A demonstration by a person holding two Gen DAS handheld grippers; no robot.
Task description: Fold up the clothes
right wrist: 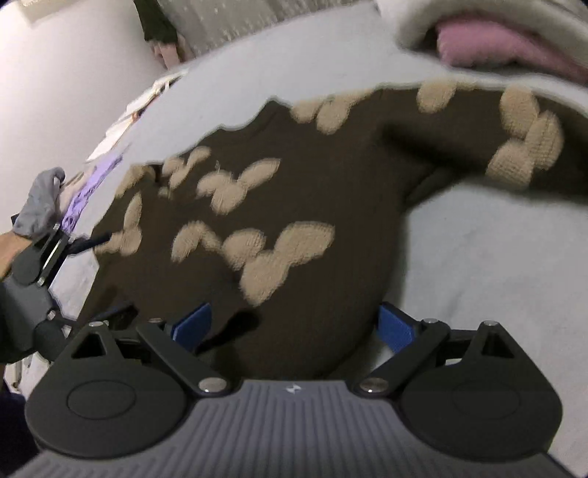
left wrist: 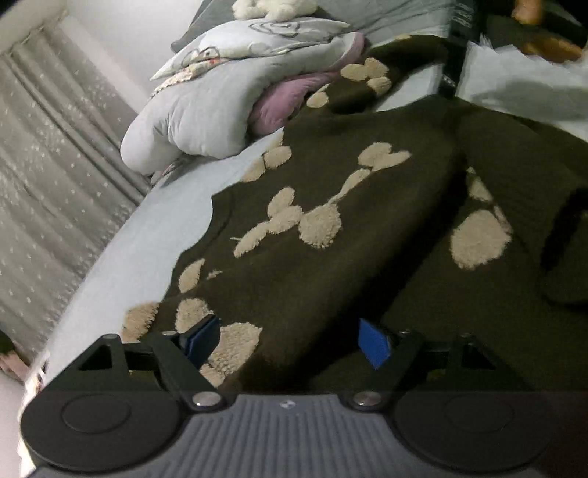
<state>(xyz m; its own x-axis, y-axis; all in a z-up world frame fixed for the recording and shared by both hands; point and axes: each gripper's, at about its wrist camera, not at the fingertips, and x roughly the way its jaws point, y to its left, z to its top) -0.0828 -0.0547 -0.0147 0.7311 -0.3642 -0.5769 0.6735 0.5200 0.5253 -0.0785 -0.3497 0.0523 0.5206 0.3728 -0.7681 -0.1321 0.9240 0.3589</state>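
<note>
A dark brown knitted sweater [left wrist: 330, 257] with cream fuzzy patches lies spread on the pale blue bed sheet [left wrist: 147, 239]. My left gripper [left wrist: 290, 342] is open, its blue-padded fingers [left wrist: 373, 342] spread just above the sweater's near edge. In the right wrist view the same sweater [right wrist: 312, 191] fills the middle, one sleeve [right wrist: 514, 147] reaching to the upper right. My right gripper [right wrist: 294, 327] is open over the sweater's near edge, holding nothing. The left gripper's body [right wrist: 40, 257] shows at the left edge of that view, held by a gloved hand [right wrist: 36, 206].
A rolled grey duvet with a pink lining [left wrist: 228, 95] lies behind the sweater, also in the right wrist view [right wrist: 496, 40]. A grey curtain [left wrist: 55, 165] hangs past the bed edge. A white plush toy [left wrist: 272, 7] sits at the back. Papers [right wrist: 121, 121] lie beside the bed.
</note>
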